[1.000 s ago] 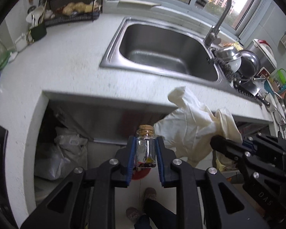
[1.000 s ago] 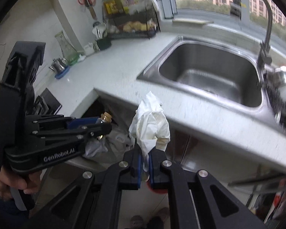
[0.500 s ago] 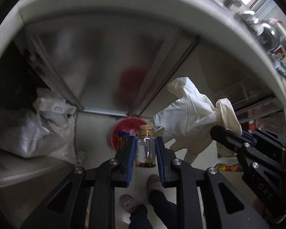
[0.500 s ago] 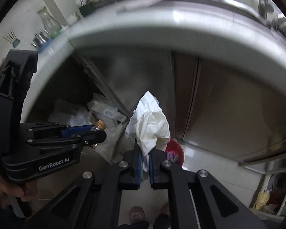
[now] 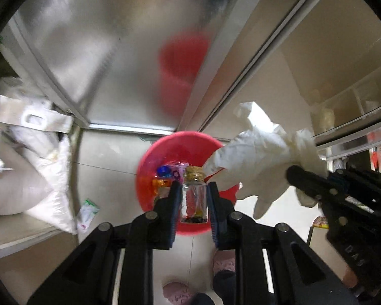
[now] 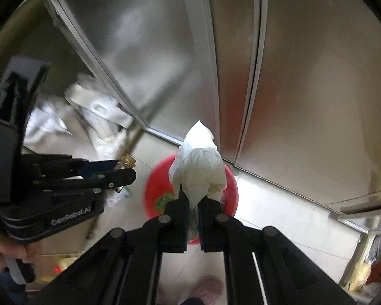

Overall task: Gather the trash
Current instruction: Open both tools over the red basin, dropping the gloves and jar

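Open floor [image 5: 109, 178] is seen left of the red basin [image 5: 144, 178]. The basin's far side is hemmed by steel cabinet doors [image 5: 101, 50]. White bags [image 5: 38, 157] crowd the left. Slippered feet [image 5: 177, 292] stand on the near side.

Floor [image 5: 119, 178]: pale tiles with thin dark joints, glossy, lit from the right.
Cabinet doors [image 6: 317, 76]: brushed metal, upright behind the floor, with framed edges; a blurred red reflection shows on one panel.
Open cabinet bay [image 5: 2, 58]: at left, dark inside.
White sacks [image 5: 38, 178]: piled at the left, spilling from the bay onto the floor.
Small packet [image 5: 87, 212]: white and green, lying on the floor beside the sacks.
Shelving [image 5: 363, 106]: at far right, contents blurred.
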Action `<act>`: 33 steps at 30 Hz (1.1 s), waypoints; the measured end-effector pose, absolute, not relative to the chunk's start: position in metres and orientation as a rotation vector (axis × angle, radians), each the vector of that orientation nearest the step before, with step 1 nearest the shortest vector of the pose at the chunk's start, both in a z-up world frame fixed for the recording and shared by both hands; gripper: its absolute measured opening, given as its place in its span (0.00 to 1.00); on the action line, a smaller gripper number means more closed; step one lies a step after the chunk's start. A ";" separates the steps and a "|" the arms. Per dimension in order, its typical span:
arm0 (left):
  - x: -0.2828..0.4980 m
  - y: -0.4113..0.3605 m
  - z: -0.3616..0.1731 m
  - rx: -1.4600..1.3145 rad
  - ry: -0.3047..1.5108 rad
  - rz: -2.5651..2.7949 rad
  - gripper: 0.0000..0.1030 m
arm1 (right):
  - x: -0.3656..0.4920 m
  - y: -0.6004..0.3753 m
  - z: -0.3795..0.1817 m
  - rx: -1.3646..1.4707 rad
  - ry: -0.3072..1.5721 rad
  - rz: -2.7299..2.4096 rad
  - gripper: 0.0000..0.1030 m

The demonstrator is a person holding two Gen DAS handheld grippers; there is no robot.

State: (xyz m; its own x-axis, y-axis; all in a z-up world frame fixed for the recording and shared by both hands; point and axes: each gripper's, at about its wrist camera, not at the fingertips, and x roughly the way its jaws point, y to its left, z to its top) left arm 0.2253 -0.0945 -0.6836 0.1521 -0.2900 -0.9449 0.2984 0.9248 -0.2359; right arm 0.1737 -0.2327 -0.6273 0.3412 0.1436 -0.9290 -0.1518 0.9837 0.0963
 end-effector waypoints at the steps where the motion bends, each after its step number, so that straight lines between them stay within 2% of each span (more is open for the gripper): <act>1: 0.226 -0.096 -0.696 0.011 1.359 -0.423 0.19 | 0.176 -0.233 -0.646 0.006 1.221 0.199 0.05; 6: 0.235 -0.101 -0.768 0.004 1.389 -0.421 0.19 | 0.189 -0.228 -0.711 -0.012 1.251 0.192 0.05; 10: 0.238 -0.111 -0.802 0.024 1.403 -0.427 0.19 | 0.197 -0.230 -0.749 -0.010 1.275 0.179 0.05; 20: 0.239 -0.122 -0.834 0.052 1.405 -0.445 0.19 | 0.199 -0.226 -0.785 0.002 1.310 0.185 0.05; 21: 0.238 -0.123 -0.832 0.056 1.403 -0.449 0.21 | 0.198 -0.228 -0.783 -0.005 1.308 0.178 0.08; 22: 0.238 -0.123 -0.832 0.062 1.406 -0.451 0.23 | 0.198 -0.228 -0.783 -0.017 1.305 0.170 0.18; 23: 0.239 -0.122 -0.835 0.067 1.405 -0.450 0.29 | 0.197 -0.227 -0.781 -0.026 1.300 0.164 0.27; 24: 0.237 -0.123 -0.832 0.083 1.400 -0.447 0.32 | 0.191 -0.238 -0.778 -0.021 1.296 0.170 0.45; 28: 0.231 -0.122 -0.821 0.099 1.393 -0.441 0.43 | 0.183 -0.244 -0.771 -0.013 1.279 0.152 0.58; 29: 0.230 -0.121 -0.818 0.105 1.389 -0.438 0.49 | 0.183 -0.245 -0.770 -0.011 1.275 0.142 0.60; 33: 0.222 -0.116 -0.781 0.105 1.355 -0.432 0.61 | 0.172 -0.253 -0.743 0.004 1.254 0.098 0.82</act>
